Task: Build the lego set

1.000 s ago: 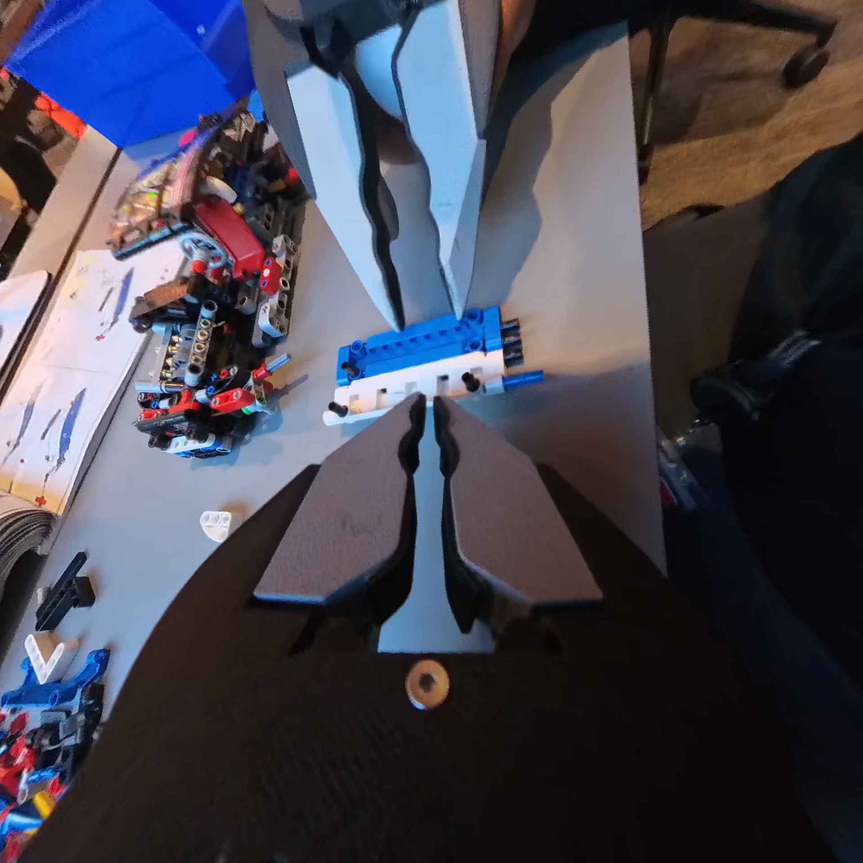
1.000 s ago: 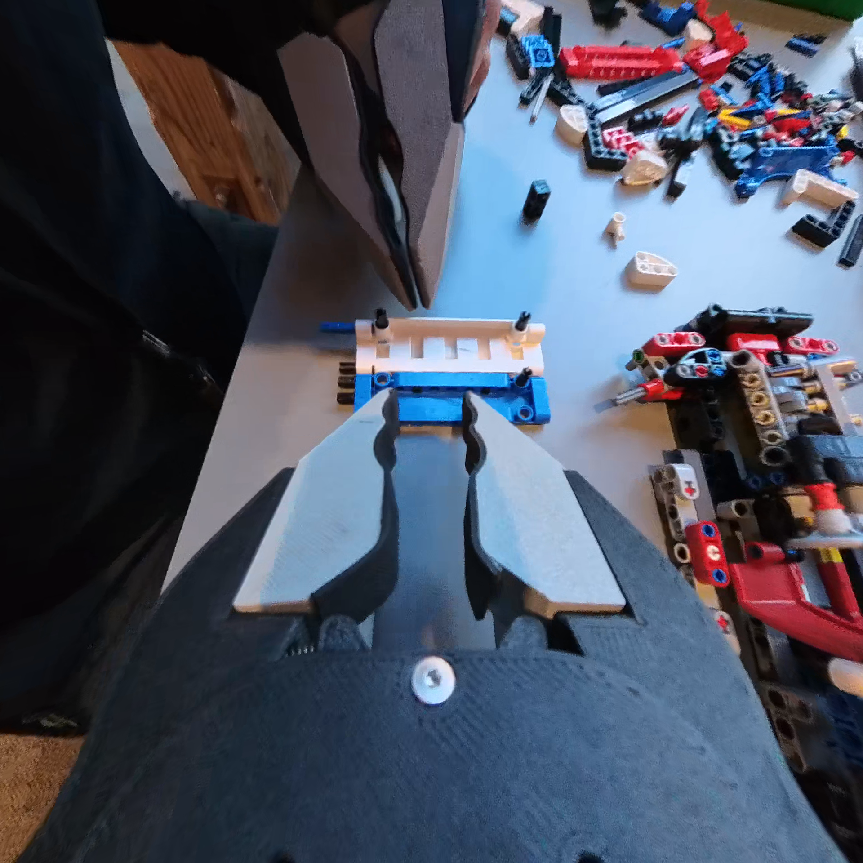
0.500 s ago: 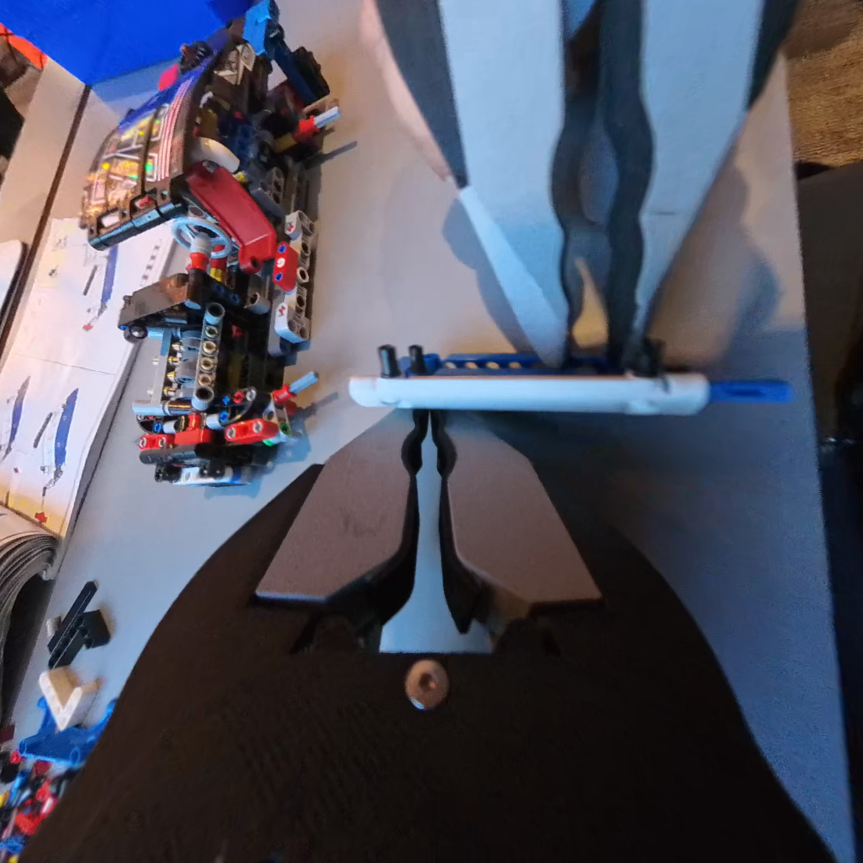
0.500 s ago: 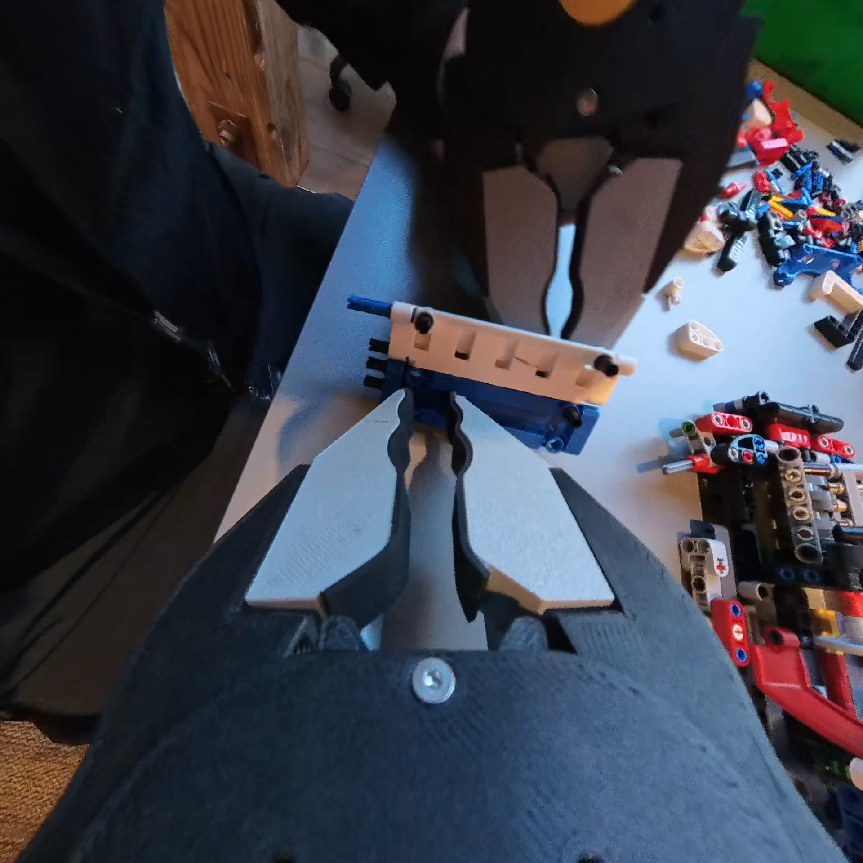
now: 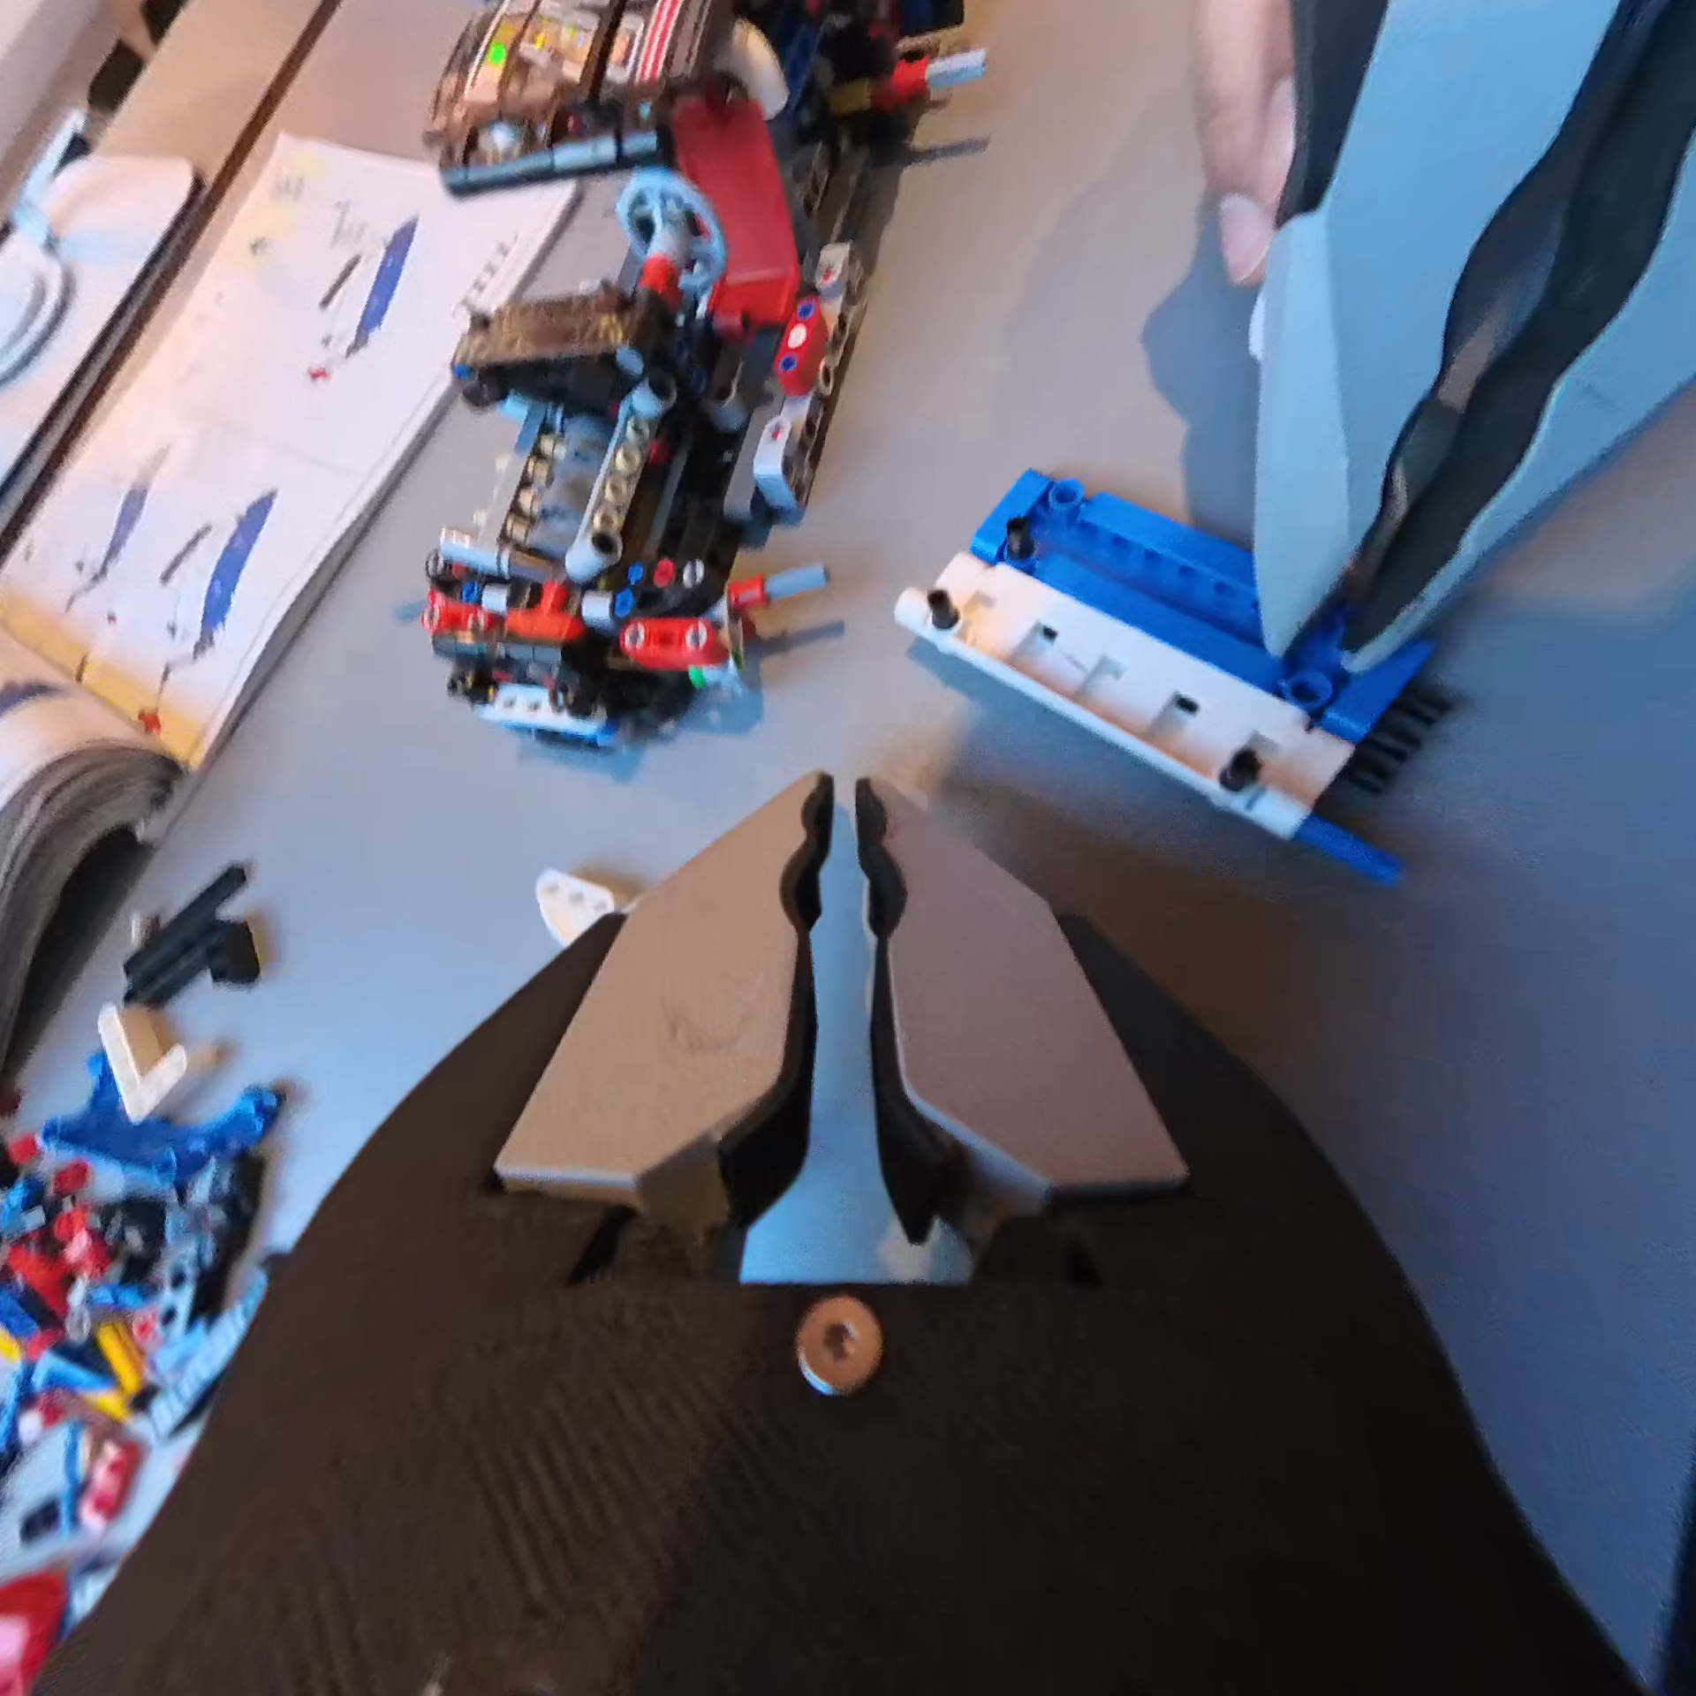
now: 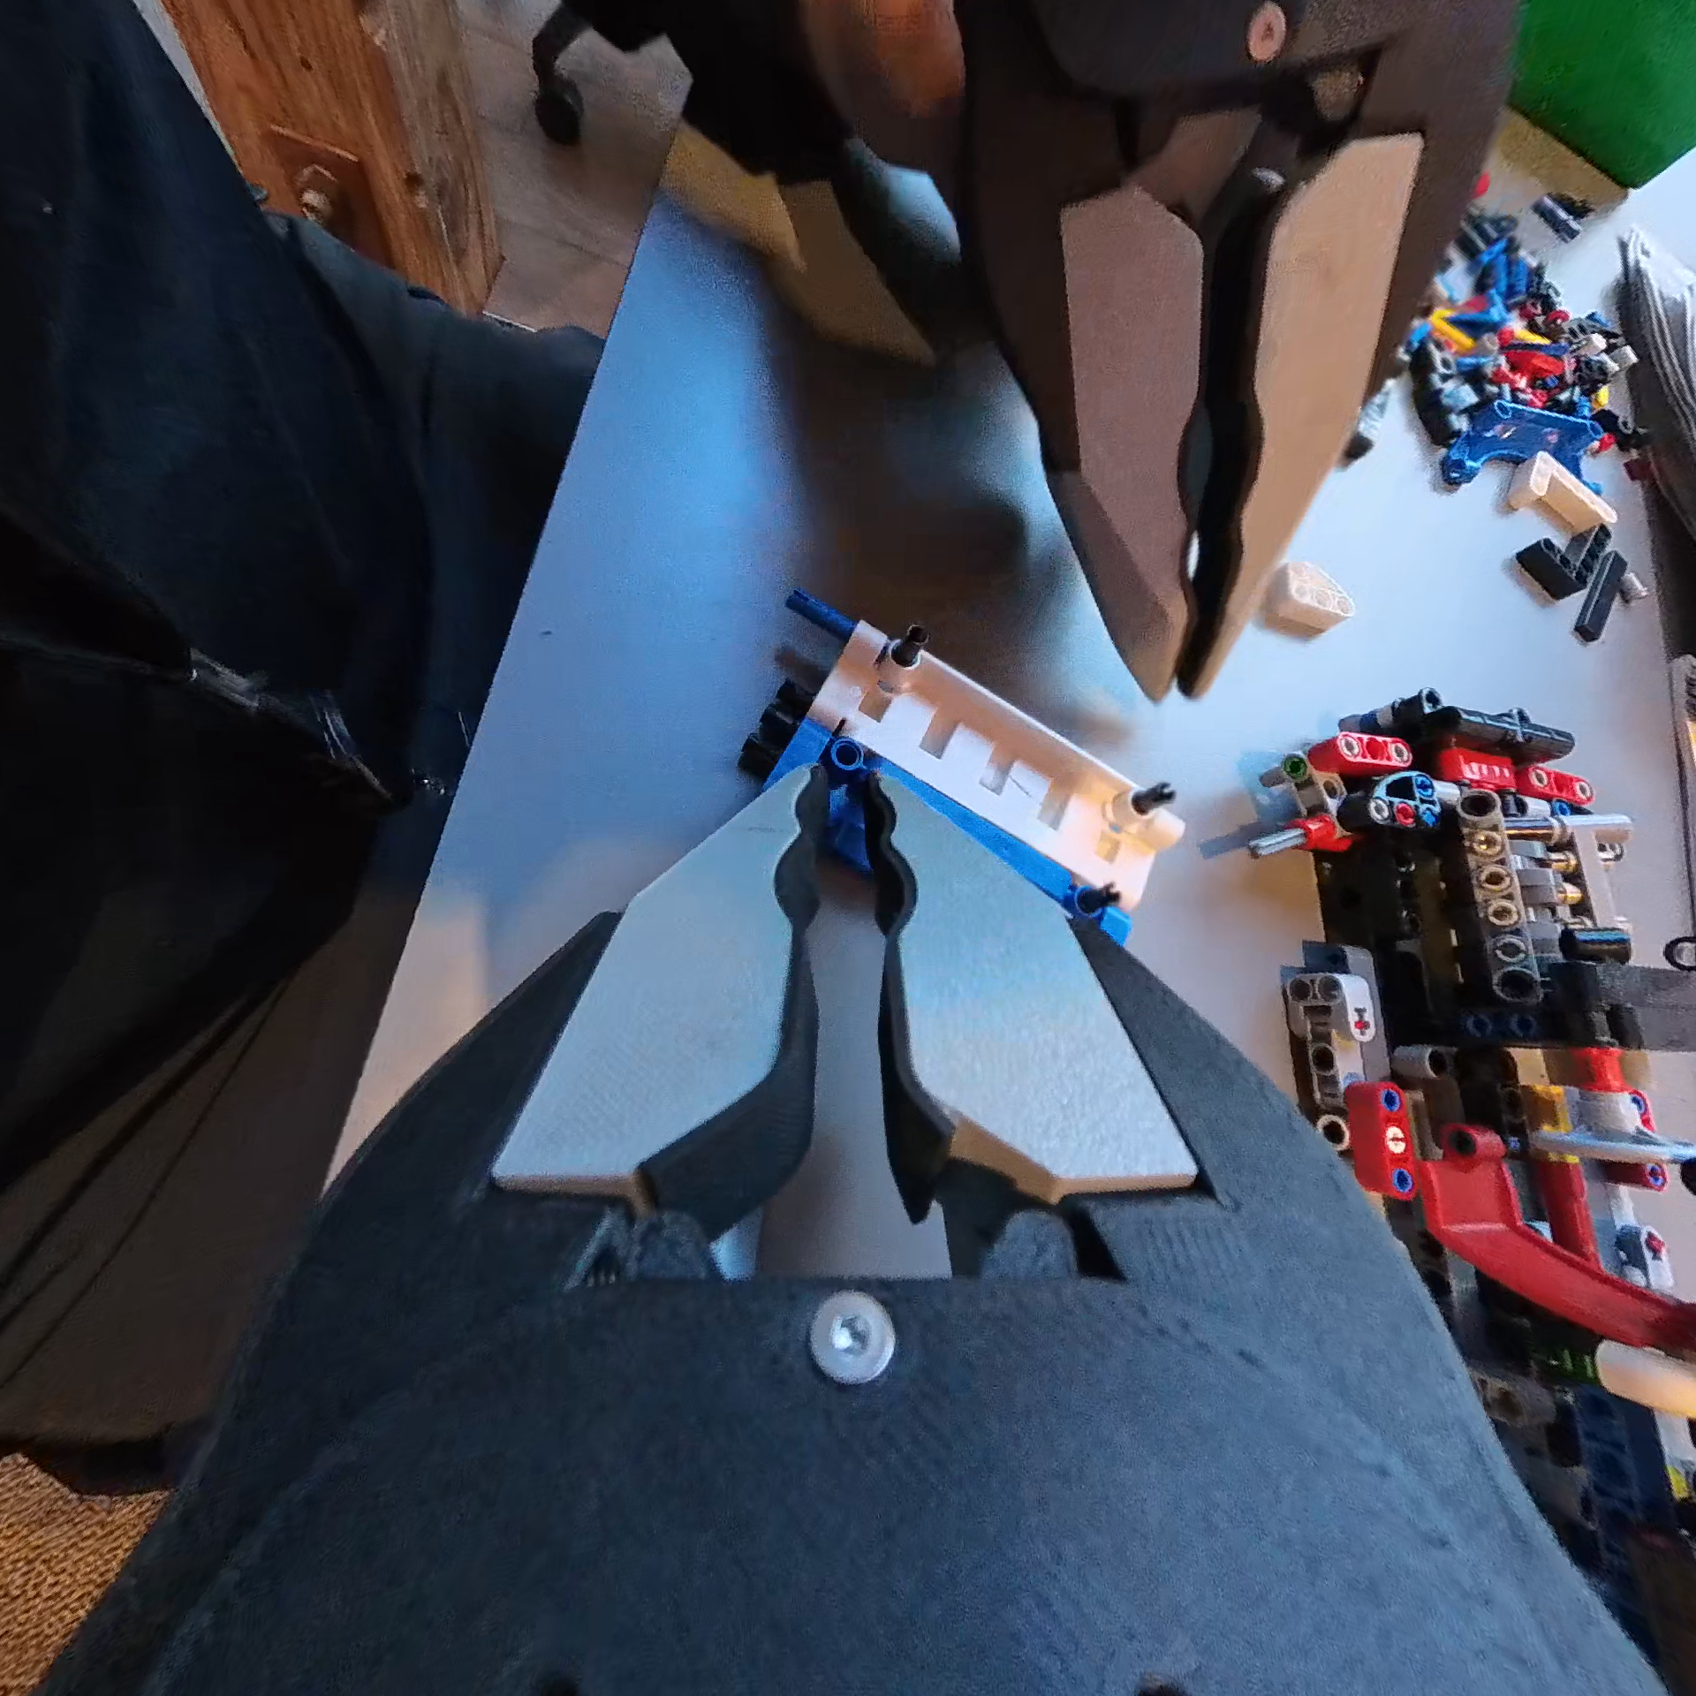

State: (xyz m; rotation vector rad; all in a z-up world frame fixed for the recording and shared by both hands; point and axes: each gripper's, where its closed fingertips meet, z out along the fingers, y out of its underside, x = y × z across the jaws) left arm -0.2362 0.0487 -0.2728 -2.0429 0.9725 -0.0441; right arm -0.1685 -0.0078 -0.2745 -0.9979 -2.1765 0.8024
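We had the right gripper (image 6: 837, 797) clenched on the blue-and-white sub-assembly (image 6: 964, 780) near the worktop's (image 6: 661, 514) front edge; left gripper (image 5: 844, 797) nearly closed, empty. Next, probably: carry it to the chassis (image 5: 642, 477).

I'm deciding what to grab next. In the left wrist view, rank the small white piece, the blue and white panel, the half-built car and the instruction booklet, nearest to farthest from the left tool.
1. Small white piece, just left of the left tool.
2. Blue and white panel, ahead right.
3. Half-built car, ahead left.
4. Instruction booklet, far left.
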